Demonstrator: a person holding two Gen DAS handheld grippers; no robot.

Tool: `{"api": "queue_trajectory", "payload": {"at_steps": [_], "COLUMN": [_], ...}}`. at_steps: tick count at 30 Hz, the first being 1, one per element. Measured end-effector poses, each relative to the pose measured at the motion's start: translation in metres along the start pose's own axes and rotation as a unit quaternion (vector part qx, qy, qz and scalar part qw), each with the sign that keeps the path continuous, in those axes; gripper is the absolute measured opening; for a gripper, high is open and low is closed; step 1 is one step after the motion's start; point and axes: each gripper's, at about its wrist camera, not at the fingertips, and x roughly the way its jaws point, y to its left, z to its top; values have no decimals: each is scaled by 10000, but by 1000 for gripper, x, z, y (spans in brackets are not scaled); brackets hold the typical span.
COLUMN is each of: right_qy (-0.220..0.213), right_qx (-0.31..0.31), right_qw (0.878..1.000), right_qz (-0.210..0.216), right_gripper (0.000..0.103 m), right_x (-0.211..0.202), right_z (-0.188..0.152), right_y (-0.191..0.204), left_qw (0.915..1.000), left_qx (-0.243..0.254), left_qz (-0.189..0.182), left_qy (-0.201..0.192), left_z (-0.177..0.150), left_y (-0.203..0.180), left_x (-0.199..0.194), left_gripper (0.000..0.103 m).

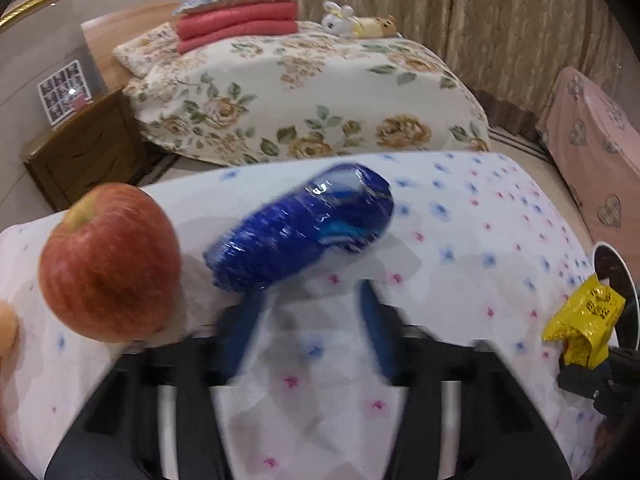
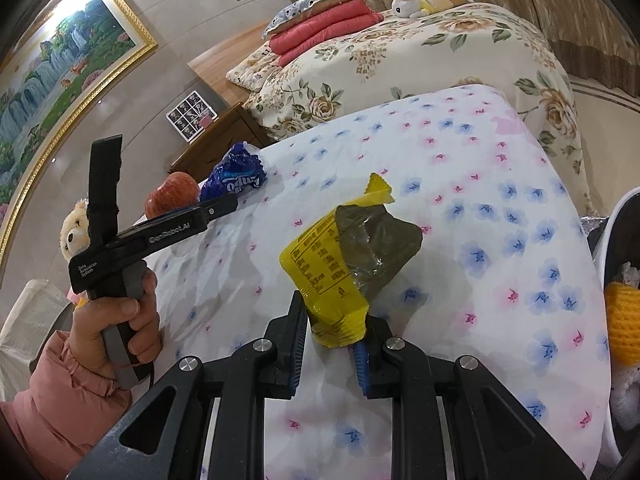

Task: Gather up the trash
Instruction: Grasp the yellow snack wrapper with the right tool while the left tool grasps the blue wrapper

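I was in the middle of the collecting, as far as I could judge. My right gripper (image 2: 334,344) held the yellow wrapper (image 2: 344,264) by its crimped bottom edge, with the jaws closed narrow on it, and the wrapper stood up in front of the fingers, above the flowered cloth (image 2: 460,184). At the far right of this gripper there was the white rim of a bin (image 2: 600,248), which already had some things inside; I could not tell exactly what they were. So I think this piece was picked but not yet dropped.

My left gripper (image 1: 308,300) was just behind the blue wrapper (image 1: 300,228), and its blue fingers (image 1: 250,320) were blurred. The left finger reached under the near end of the wrapper, but I could not tell if the pads really pressed on it, so I count this piece as not yet taken. The jaws stood rather narrow, with bare cloth visible between them.

The blue wrapper lay on the cloth ahead of the left gripper, a little to its left, just beside an apple (image 1: 110,262). It was shiny, crumpled and puffed, so probably light and slippery. The yellow wrapper was torn open at the top, showing its dull dark inner side and a printed table on the outside.
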Motion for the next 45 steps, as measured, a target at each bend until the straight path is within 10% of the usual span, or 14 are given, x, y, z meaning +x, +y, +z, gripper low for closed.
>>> {"api": "queue_trajectory", "payload": {"at_steps": [3, 11, 16, 21, 26, 31, 45], "right_qy": [-16, -18, -36, -34, -33, -31, -79], "right_qx": [16, 17, 58, 74, 102, 113, 115], "right_qw": [10000, 10000, 10000, 9999, 9999, 9999, 9998], "right_qz": [19, 24, 56, 76, 107, 120, 144], "right_gripper": [21, 21, 21, 21, 21, 21, 21], "right_x": [0, 0, -1, -1, 0, 0, -2], "right_z": [0, -1, -1, 0, 0, 0, 0], "right_y": [0, -1, -2, -3, -4, -4, -7], "left_qw": [9996, 9995, 9998, 9975, 9951, 9948, 9980], "left_qx": [-84, -163, 113, 600, 799, 906, 502], "left_qz": [-253, -285, -31, 319, 575, 461, -331], "left_qy": [115, 13, -169, -172, 11, 66, 195], "left_z": [-4, -15, -2, 14, 16, 14, -24], "left_y": [0, 0, 0, -4, -4, -6, -21], "left_x": [2, -17, -27, -13, 12, 16, -34], "left_gripper": [4, 5, 62, 79, 78, 37, 30]}}
